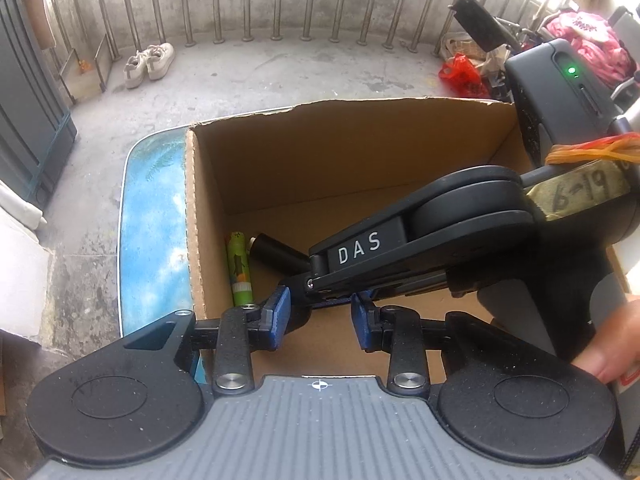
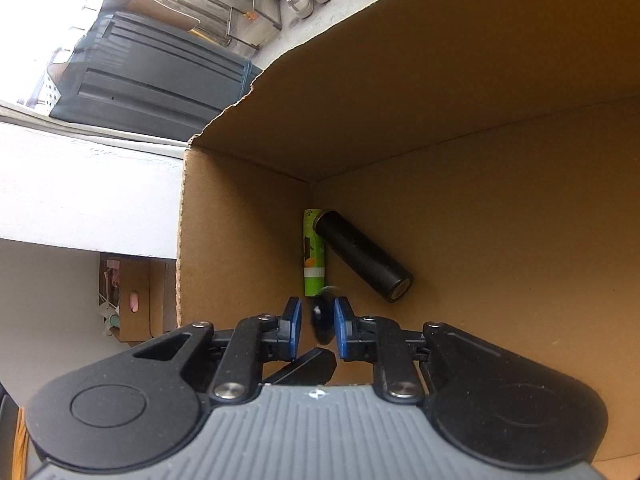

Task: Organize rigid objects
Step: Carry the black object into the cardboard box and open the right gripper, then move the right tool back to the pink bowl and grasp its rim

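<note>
An open cardboard box (image 1: 320, 160) stands on a blue table (image 1: 156, 216). A green tube (image 1: 239, 268) and a black cylinder (image 1: 280, 258) lie on its floor by the left wall; both also show in the right wrist view, the tube (image 2: 313, 254) and the cylinder (image 2: 364, 256). My right gripper (image 2: 317, 326) reaches down into the box and holds a small black object (image 2: 322, 320) between its blue pads. My left gripper (image 1: 318, 320) hovers open and empty over the box's near edge, just behind the right gripper's body (image 1: 440, 232).
The concrete balcony floor (image 1: 280, 72) has a metal railing (image 1: 248, 0) at the back, white shoes (image 1: 148, 64) by it, a dark cabinet (image 1: 28, 100) on the left, and a red bag (image 1: 460, 74) with clutter at the right.
</note>
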